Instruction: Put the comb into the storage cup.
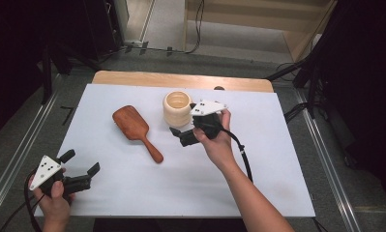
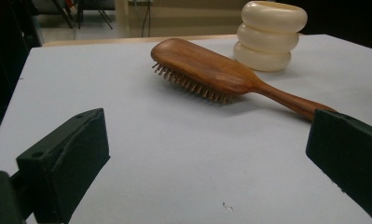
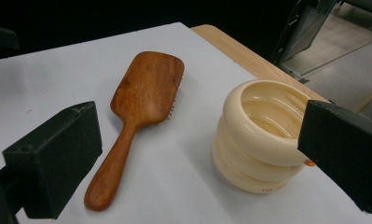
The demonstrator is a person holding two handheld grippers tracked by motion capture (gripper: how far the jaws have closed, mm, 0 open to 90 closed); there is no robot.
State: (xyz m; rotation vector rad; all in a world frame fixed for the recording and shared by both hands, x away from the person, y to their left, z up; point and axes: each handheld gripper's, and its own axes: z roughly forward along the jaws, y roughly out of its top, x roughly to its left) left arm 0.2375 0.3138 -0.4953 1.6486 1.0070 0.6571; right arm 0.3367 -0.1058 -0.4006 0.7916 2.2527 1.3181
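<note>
Both jaws spread, empty; right gripper (image 1: 186, 126) just beside ringed cup (image 1: 177, 108); hairbrush (image 1: 136, 125) between grippers.

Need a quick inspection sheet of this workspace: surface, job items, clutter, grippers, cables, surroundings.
Surface: white sheet over a wooden table, flat.
Job's things: wooden hairbrush lying bristles down; cream ribbed cup upright, apart from the brush.
Clutter: nothing seen.
Grippers: left gripper open at the near left corner, holding nothing; right gripper open just beside the cup, holding nothing.
Cables: black cable trails from the right gripper along the forearm; more cables on the floor.
Surroundings: dark stands, grey floor, metal rails at both sides.
</note>
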